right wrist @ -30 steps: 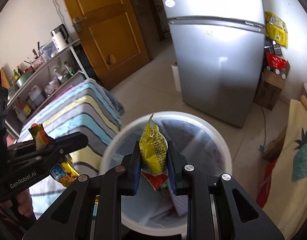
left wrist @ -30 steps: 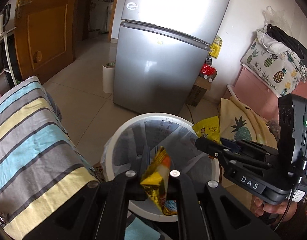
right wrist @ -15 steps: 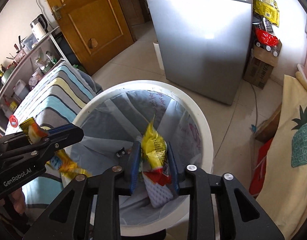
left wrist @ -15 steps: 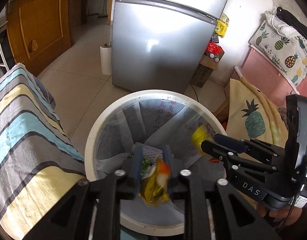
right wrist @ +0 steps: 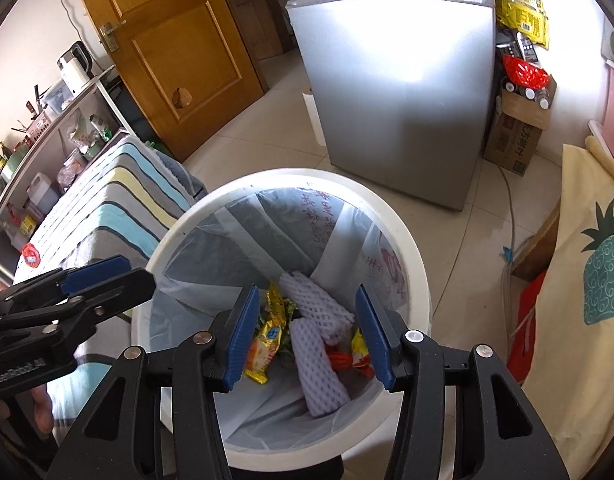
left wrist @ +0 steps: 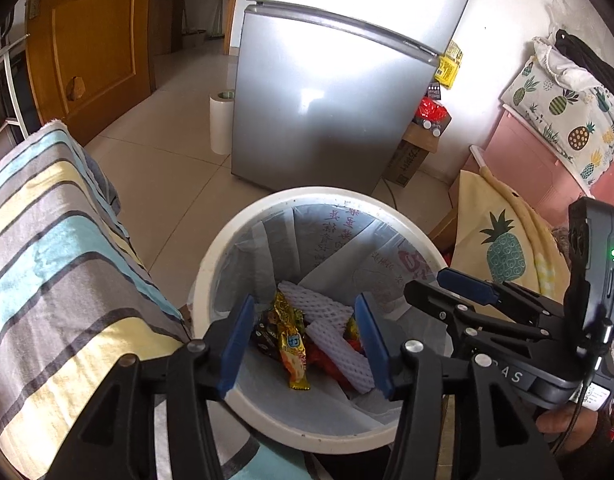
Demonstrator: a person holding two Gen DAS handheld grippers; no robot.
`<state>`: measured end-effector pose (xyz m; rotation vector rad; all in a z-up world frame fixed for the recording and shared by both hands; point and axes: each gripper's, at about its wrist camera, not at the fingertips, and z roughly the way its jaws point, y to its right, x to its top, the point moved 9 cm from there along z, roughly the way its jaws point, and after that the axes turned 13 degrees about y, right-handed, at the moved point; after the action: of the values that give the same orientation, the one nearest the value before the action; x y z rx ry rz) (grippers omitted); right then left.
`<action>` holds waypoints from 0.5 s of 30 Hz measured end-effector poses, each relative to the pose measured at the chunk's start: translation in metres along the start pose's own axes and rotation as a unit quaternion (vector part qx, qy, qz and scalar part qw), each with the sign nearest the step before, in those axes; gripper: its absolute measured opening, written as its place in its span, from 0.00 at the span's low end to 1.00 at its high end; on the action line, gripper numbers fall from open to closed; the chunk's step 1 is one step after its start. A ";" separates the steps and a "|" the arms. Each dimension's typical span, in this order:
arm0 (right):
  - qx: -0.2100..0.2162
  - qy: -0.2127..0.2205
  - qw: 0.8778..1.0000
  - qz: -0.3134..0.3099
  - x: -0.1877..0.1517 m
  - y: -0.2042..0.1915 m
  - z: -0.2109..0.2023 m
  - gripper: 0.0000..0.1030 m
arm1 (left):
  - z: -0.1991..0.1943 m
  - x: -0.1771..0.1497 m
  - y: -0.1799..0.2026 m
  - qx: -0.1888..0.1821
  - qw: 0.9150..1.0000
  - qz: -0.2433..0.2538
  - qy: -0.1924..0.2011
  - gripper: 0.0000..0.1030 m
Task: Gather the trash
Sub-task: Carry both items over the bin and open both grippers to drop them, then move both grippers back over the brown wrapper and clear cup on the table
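Fridge (left wrist: pixel 331 96) and striped bedding (left wrist: pixel 59 264) are crowding the white bin (left wrist: pixel 211 264). Both claws, left claw (left wrist: pixel 305 344) and right claw (right wrist: pixel 305 330), have just been opening, spread and empty, hovering over it. Crumpled yellow wrappers (left wrist: pixel 291 336) are lying inside among foam netting (right wrist: pixel 317 364).

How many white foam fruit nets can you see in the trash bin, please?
2. One foam net lies toward the back of the bin, by the liner wall; the other foam net lies in front of it, nearer the camera. More could be buried under the wrappers.
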<state>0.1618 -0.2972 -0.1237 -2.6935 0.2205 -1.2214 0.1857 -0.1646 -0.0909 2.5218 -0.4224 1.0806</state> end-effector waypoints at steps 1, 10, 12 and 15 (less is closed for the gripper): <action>0.001 0.002 1.000 0.000 0.001 -0.002 -0.001 0.50 | -0.004 0.001 -0.002 0.003 1.000 0.002 0.004 0.57; -0.008 0.027 1.000 -0.012 0.010 -0.021 -0.021 0.50 | -0.047 0.012 -0.031 0.028 0.999 -0.008 0.042 0.58; -0.004 0.035 0.999 -0.013 0.012 -0.028 -0.026 0.50 | -0.059 0.012 -0.042 0.037 0.998 -0.012 0.054 0.59; 0.009 0.044 0.999 -0.014 0.014 -0.043 -0.032 0.50 | -0.080 0.011 -0.059 0.055 0.996 -0.013 0.070 0.60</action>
<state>0.1488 -0.2616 -0.0833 -2.6395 0.1819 -1.3438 0.1667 -0.0784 -0.0438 2.5169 -0.2981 1.2925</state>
